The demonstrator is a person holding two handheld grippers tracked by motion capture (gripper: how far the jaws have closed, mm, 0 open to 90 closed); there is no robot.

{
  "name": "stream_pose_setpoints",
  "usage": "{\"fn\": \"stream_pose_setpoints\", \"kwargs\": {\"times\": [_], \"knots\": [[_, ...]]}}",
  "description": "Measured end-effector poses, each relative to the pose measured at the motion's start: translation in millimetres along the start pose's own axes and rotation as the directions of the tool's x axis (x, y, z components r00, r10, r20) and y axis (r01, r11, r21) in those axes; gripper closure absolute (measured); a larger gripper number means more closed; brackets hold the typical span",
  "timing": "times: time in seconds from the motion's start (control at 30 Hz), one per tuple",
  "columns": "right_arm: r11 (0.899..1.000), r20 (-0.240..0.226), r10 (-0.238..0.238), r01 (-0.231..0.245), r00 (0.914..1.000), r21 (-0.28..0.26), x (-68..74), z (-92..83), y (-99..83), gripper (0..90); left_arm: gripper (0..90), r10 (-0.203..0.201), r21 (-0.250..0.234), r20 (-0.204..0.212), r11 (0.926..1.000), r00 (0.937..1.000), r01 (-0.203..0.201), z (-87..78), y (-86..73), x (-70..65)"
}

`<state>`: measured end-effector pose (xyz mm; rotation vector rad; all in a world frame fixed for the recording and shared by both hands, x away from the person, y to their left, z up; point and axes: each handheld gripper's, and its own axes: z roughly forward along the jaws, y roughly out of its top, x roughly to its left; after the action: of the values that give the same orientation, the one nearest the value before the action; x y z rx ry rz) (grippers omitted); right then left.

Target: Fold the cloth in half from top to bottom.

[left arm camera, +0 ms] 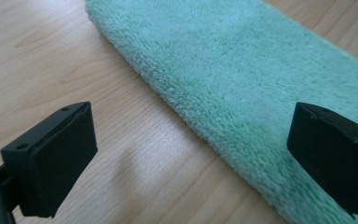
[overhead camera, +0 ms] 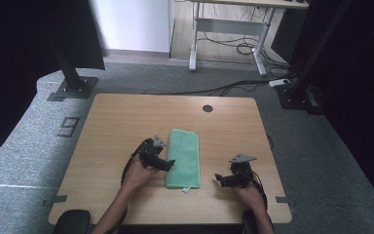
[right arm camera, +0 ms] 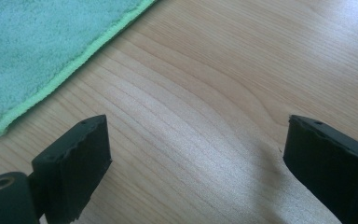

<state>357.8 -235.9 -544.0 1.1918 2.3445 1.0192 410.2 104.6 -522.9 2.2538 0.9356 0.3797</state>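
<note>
the left gripper (left arm camera: 191, 154), jaws wide, should straddle the towel (left arm camera: 242, 79) edge squarely; right gripper (right arm camera: 196, 163) waits wide.

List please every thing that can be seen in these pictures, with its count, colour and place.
towel: one, green, folded into a long strip, lying flat in the middle of the table
table: one, light wood, with a round dark hole near its far edge
desk frame: one, pale grey, on the floor beyond the table
cables: several, black, on the grey floor behind the table
left gripper: one, black, open, its fingers at the towel's left long edge
right gripper: one, black, open, over bare wood to the right of the towel
hands: two, one holding each gripper
</note>
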Motion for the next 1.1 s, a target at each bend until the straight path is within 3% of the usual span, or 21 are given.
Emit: {"fn": "stream_pose_setpoints", "kwargs": {"times": [0.17, 0.27, 0.33, 0.67, 0.8, 1.1], "knots": [[1.0, 0.009, 0.0, 0.0, 1.0, 0.0, -0.3, 0.3, -2.1, 8.3, 1.0, -0.003, 0.03, -0.027, 0.9995, 0.9996, 0.004, 12.7, -4.1, 1.2], [1.0, 0.021, -0.001, 0.0, 0.9998, 0.007, -0.3, 1.3, -3.9, 8.7, 1.2, 0.02, 0.057, -0.039, 0.9982, 0.999, -0.018, 17.0, -9.6, -0.6], [1.0, 0.03, -0.005, 0.005, 0.9995, 0.017, -0.4, 3.0, -5.7, 8.8, 2.0, -0.005, 0.044, -0.03, 0.999, 0.9995, 0.006, 16.1, -13.0, 0.2], [1.0, 0.041, 0.011, -0.011, 0.9991, 0.002, -1.5, 4.7, -10.9, 4.1, 3.1, -0.036, 0.026, -0.003, 0.999, 0.9994, 0.036, 1.5, -33.4, -0.4], [1.0, 0.046, 0.009, -0.009, 0.9989, 0.0, 0.1, 6.2, -12.0, 0.0, 3.1, -0.031, 0.032, 0.002, 0.999, 0.9995, 0.031, -6.0, -40.8, -0.4], [1.0, 0.053, 0.016, -0.016, 0.9985, 0.002, 1.5, 6.2, -12.2, 0.0, 3.3, -0.024, 0.05, 0.014, 0.9985, 0.9996, 0.023, -24.5, -58.7, 1.3]]}}
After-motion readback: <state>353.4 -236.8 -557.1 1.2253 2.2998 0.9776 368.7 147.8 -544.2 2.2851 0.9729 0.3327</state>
